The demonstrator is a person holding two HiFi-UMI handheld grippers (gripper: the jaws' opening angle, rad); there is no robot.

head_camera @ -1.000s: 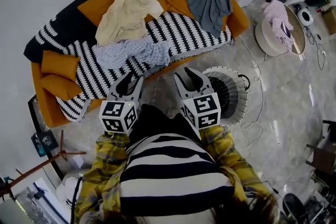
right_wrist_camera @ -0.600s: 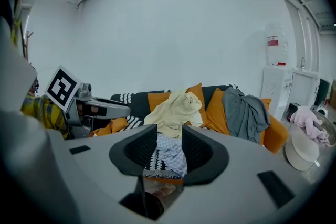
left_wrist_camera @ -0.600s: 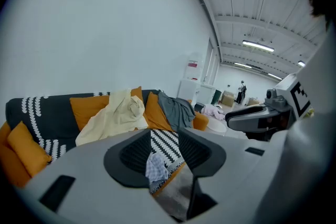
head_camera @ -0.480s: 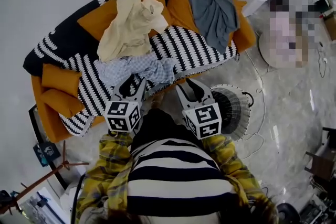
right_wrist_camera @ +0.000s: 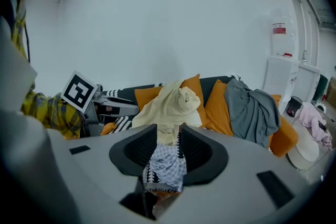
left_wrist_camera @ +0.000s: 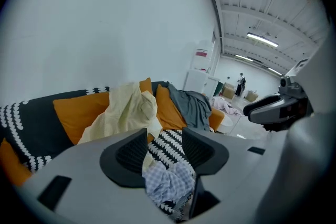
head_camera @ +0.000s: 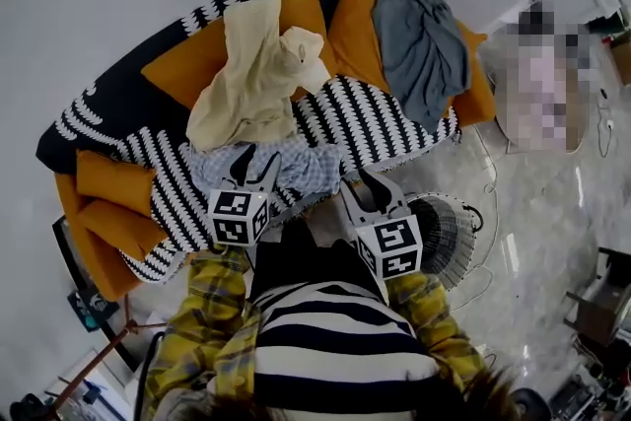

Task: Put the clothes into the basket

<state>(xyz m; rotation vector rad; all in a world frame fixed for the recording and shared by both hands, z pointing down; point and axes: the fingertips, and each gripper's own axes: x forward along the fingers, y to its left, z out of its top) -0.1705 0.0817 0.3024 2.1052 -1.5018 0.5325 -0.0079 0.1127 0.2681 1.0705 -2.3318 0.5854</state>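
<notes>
Left gripper: jaws part-open, just been opening, empty, above the blue-white checked garment.
Right gripper: jaws part-open, empty.
Clothes: checked, cream garment and grey garment lay on the striped sofa.
White wire basket: on the floor by the right gripper.

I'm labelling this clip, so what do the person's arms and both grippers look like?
Both arms wear yellow plaid: left sleeve, right sleeve. The left gripper and right gripper match: pale grey bodies, black scooped, ribbed jaws, and each carries a white cube printed with black square markers.
</notes>
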